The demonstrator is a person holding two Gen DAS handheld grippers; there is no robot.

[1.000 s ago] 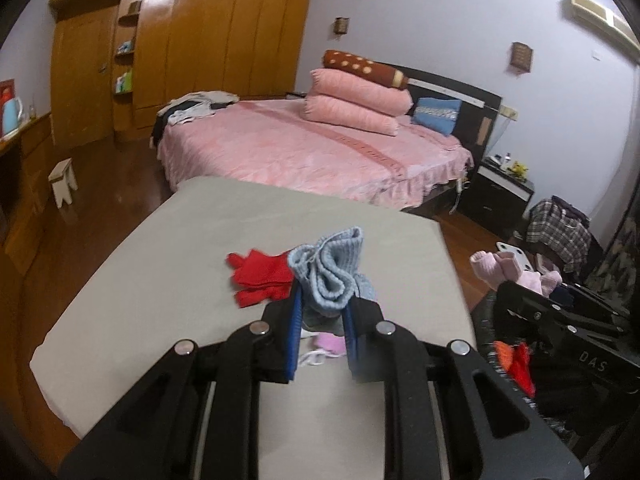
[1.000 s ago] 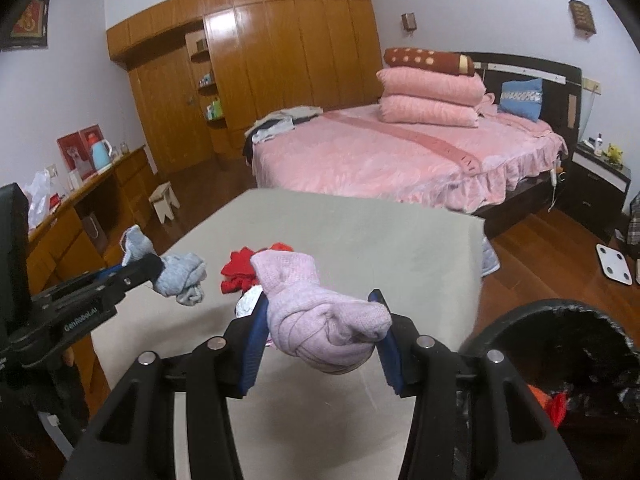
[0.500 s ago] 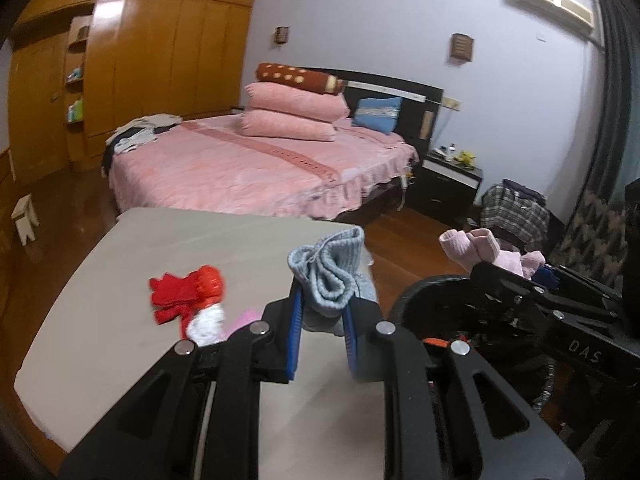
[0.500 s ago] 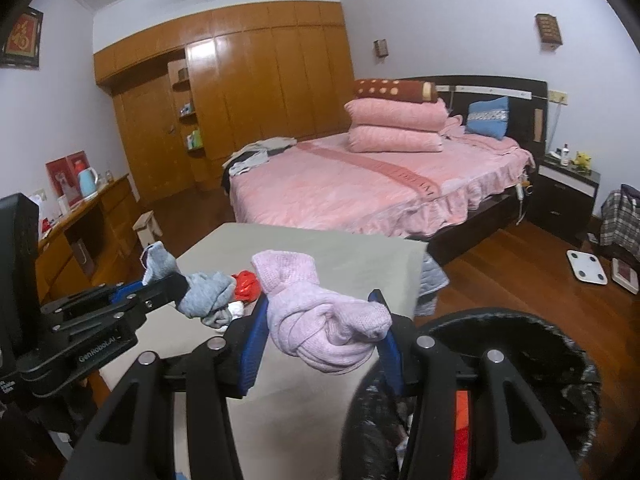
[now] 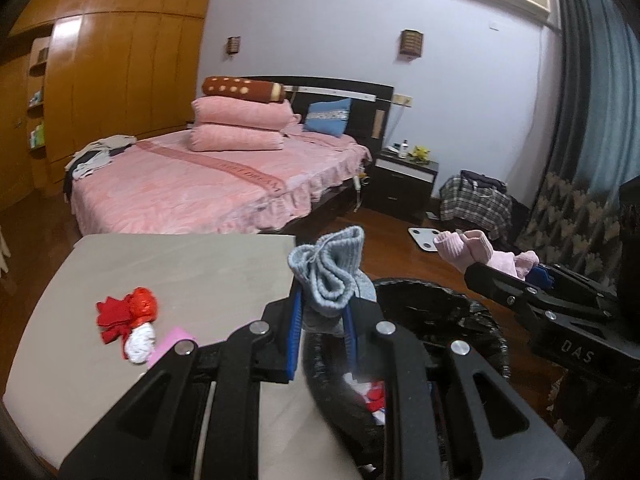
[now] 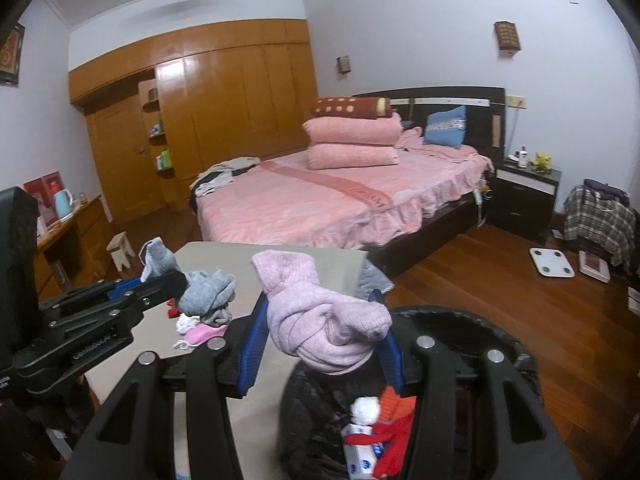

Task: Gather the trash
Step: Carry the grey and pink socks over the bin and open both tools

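Since a second ago we have swung both grippers off the grey table (image 5: 168, 272) toward the black-lined trash bin (image 5: 486, 332), which now fills the lower right of both views.

Our left gripper (image 5: 322, 322) is clamped on a bunched grey-blue knit sock (image 5: 330, 276). The sock stands upright between the blue pads, its ribbed cuff pointing up and away from us, over the bin's near rim beside the table edge. Our right gripper (image 6: 320, 342) grips a knotted pink knit sock (image 6: 320, 320); its long axis runs across the jaws, with the cuff rising up and to the left and the rounded bulk toward the right pad. It hangs over the bin opening.

Inside the bin we see red fabric (image 6: 394, 432), a white wad (image 6: 366, 408) and a small white-and-blue carton (image 6: 360, 452). Left on the table are a red crumpled piece (image 5: 126, 312), a white wad (image 5: 140, 340) and a pink scrap (image 5: 172, 340), close together. Behind stands the pink bed (image 6: 340, 196).
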